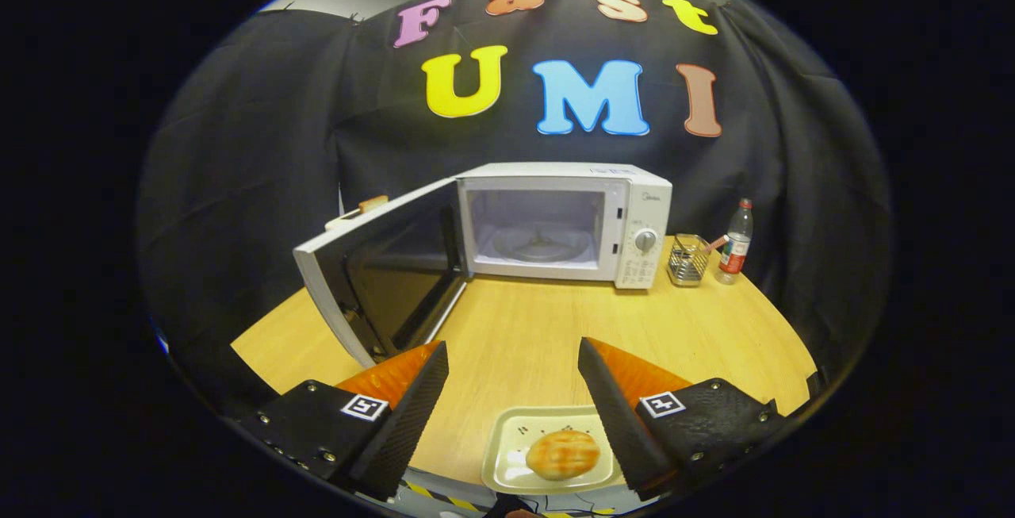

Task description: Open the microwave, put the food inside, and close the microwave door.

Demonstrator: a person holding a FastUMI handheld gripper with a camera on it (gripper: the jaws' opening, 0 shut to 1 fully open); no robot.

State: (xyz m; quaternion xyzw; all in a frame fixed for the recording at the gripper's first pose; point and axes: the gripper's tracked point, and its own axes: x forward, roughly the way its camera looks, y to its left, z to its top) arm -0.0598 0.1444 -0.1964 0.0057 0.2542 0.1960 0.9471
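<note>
The tongs (pixel 514 359) hung apart above the bun (pixel 562 454) on its tray (pixel 507 443); an off-centre pinch could tip it.

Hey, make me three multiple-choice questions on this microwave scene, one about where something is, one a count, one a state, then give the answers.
1. Where does the plate with the bread roll sit?
A. inside the microwave
B. on the table's near edge, between the gripper's fingers
C. beside the bottle

2. How many bottles stand on the table?
A. one
B. two
C. three

3. What state is the microwave door in?
A. shut
B. swung wide open
C. taken off

Answers: 1 B, the plate lies low between the open gripper's fingers. 2 A, a single bottle stands right of the wire holder. 3 B, the microwave's empty turntable shows.
</note>
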